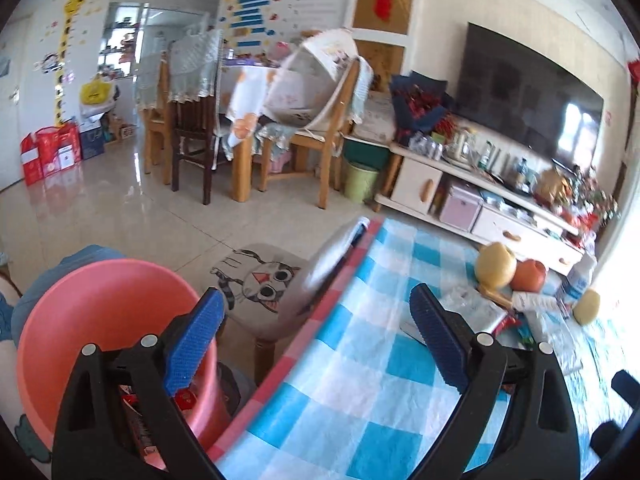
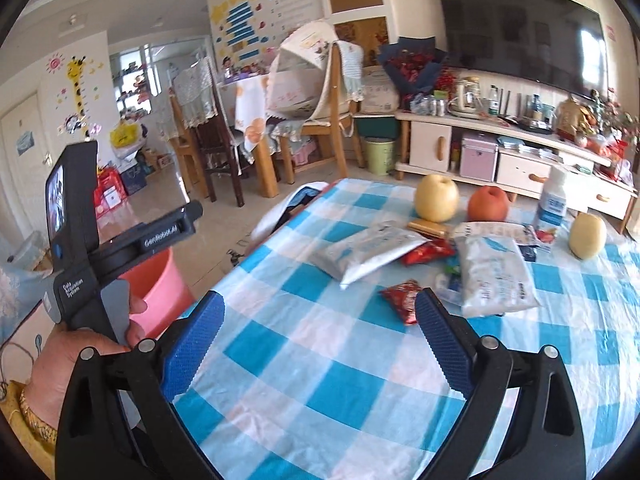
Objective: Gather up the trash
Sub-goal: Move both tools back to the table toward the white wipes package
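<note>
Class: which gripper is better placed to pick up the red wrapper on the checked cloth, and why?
Right. The right gripper is open, with the red wrapper by its fingertip; the left gripper straddles the table edge by the pink bin.

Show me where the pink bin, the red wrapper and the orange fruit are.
Pink bin [image 1: 100, 308], left wrist view, inner wall.
Red wrapper [image 2: 402, 300], right wrist view, middle.
Orange fruit [image 2: 488, 204], right wrist view, front face.

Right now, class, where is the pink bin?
The pink bin stands on the floor off the checked table's left edge, beside the cat-print stool, lower left in the left wrist view.
</note>
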Demonstrator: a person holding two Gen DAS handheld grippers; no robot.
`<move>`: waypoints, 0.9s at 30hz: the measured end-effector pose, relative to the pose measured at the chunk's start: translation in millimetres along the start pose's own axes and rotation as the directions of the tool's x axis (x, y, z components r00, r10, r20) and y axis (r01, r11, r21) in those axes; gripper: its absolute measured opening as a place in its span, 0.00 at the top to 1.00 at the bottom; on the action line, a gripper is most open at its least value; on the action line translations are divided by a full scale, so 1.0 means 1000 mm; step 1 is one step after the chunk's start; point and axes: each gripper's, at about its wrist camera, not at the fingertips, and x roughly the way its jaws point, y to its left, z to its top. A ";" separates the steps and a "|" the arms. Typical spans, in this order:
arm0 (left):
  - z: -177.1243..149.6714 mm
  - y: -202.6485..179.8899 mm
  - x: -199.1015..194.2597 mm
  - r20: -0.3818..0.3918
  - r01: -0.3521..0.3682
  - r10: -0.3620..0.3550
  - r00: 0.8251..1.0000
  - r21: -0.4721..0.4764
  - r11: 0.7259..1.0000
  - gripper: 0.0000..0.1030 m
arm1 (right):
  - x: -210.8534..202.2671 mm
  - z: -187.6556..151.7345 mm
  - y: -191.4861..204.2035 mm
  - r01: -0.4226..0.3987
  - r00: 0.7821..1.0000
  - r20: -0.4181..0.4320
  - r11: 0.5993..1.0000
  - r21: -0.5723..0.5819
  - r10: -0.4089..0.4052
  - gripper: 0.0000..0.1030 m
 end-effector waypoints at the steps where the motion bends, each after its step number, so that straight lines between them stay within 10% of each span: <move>1: -0.002 -0.002 0.000 -0.007 0.005 -0.005 1.000 0.008 1.000 0.08 | -0.003 0.001 -0.005 0.004 1.000 0.012 1.000 0.008 -0.004 0.08; 27: -0.018 -0.057 0.009 0.000 0.053 -0.054 0.999 0.148 0.988 0.08 | -0.025 0.002 -0.094 0.113 0.992 0.050 0.992 0.055 -0.116 0.05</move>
